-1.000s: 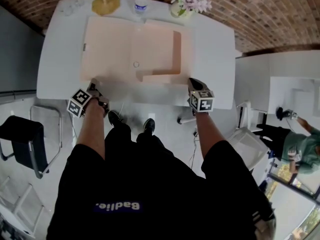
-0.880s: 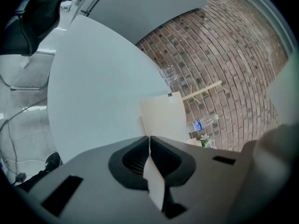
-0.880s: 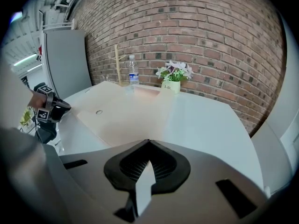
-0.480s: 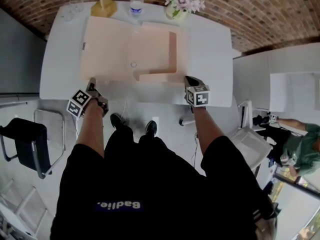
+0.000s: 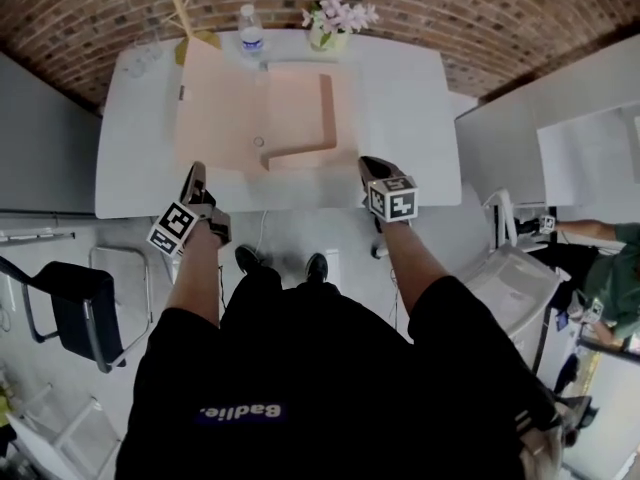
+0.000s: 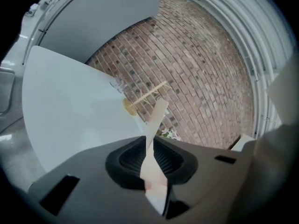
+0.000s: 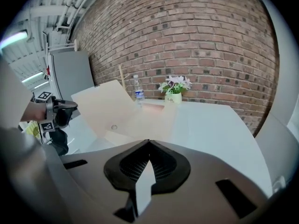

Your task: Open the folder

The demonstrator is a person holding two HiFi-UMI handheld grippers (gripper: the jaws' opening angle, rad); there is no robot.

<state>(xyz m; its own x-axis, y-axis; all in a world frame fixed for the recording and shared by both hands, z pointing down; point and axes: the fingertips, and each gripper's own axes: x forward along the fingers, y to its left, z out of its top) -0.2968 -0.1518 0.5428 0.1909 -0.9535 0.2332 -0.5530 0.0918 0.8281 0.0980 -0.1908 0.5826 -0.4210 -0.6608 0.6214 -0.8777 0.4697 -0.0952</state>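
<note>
A peach folder (image 5: 300, 98) lies spread on the white table (image 5: 410, 98), its L-shaped inner pocket on the right. Its left cover (image 5: 215, 98) is lifted off the table and slants up, as the right gripper view also shows (image 7: 100, 106). My left gripper (image 5: 192, 173) is at that cover's near corner. Its jaws have just been opening a little, and the thin cover edge (image 6: 156, 118) still runs between them, pinched at the tips of my left gripper (image 6: 149, 136). My right gripper (image 5: 368, 163) hovers at the table's near edge, shut and empty (image 7: 149, 140).
At the table's far edge stand a water bottle (image 5: 251, 30), a vase of pink flowers (image 5: 335, 18), a wooden stand (image 5: 185, 23) and glasses (image 5: 140, 53). A black chair (image 5: 70, 303) is at lower left. A person (image 5: 610, 268) is by the white furniture on the right.
My left gripper has risen with the corner of the left cover, which lay flat on the table and now slants up. My right gripper has lifted slightly.
</note>
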